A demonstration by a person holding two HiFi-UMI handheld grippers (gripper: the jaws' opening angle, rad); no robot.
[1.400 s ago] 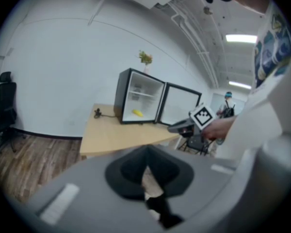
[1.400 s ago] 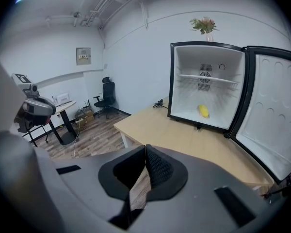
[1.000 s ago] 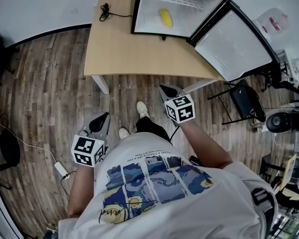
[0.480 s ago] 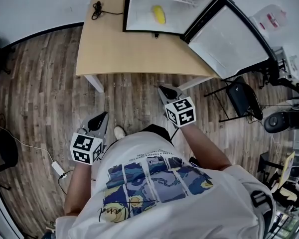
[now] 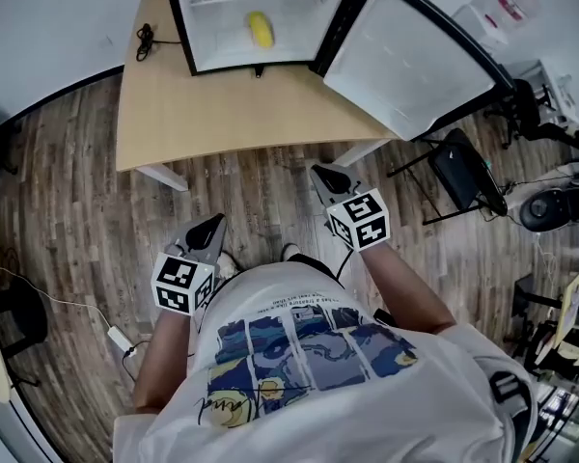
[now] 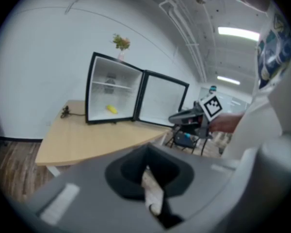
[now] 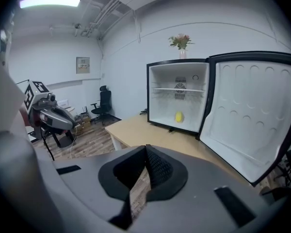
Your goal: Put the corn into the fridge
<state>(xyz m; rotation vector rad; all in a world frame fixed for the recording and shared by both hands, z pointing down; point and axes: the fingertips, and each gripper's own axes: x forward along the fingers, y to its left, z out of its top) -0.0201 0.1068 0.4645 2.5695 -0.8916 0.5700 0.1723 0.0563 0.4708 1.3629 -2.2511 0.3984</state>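
A yellow corn (image 5: 261,29) lies inside the open mini fridge (image 5: 179,17), which stands on the wooden table (image 5: 222,114). The fridge door (image 5: 405,51) is swung wide to the right. The corn (image 6: 111,109) also shows in the left gripper view, and the corn (image 7: 178,116) sits on the fridge floor in the right gripper view. Both grippers hang over the floor, well short of the table. My left gripper (image 5: 215,224) is shut and empty. My right gripper (image 5: 320,174) is shut and empty too.
A black cable (image 5: 145,39) lies on the table's far left corner. A black chair (image 5: 468,177) stands right of the table, under the fridge door. A power strip (image 5: 121,340) lies on the wood floor at left. Flowers (image 7: 182,42) stand on the fridge.
The fridge and table have slid left and upward in the head view. Both grippers stay shut in front of the body; the left one has shifted slightly right.
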